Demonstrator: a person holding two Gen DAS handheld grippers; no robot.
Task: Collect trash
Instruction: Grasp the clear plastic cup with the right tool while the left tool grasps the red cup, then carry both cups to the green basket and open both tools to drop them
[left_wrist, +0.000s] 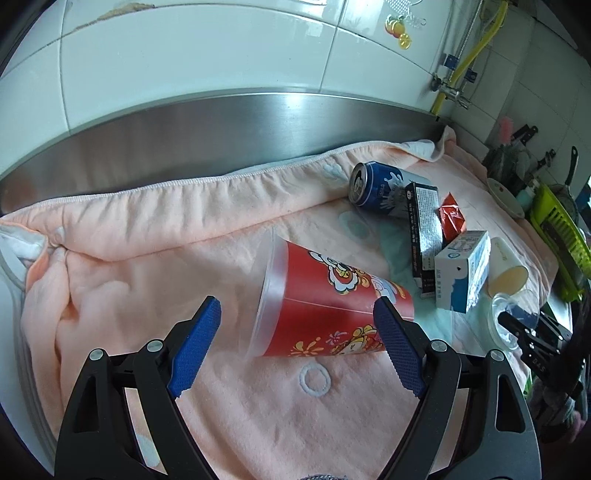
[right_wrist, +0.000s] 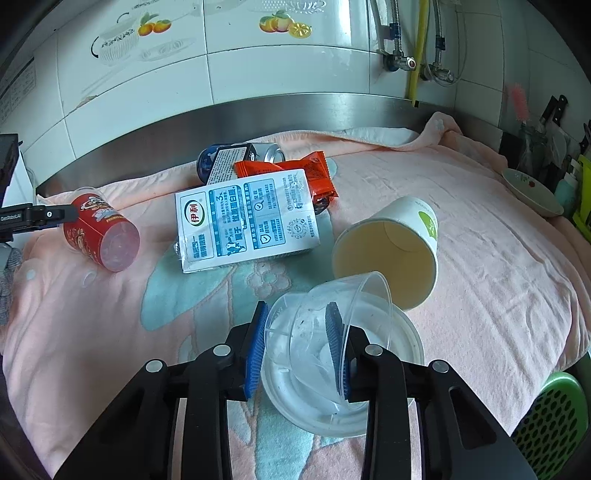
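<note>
Right tongs (right_wrist: 299, 347) clamp the clear cup (right_wrist: 325, 332); left tongs (left_wrist: 295, 343), wide open, should straddle the red cup (left_wrist: 332, 314) squarely before closing.

Soft, fuzzy pink towel (right_wrist: 480, 236) over the counter, brushed steel backsplash (left_wrist: 221, 125) behind, glossy tiles (left_wrist: 184, 55). Clear plastic cup (right_wrist: 325, 325), matt paper cup (right_wrist: 388, 251), shiny can (left_wrist: 373, 184), ribbed blue fingers (left_wrist: 195, 347).
</note>
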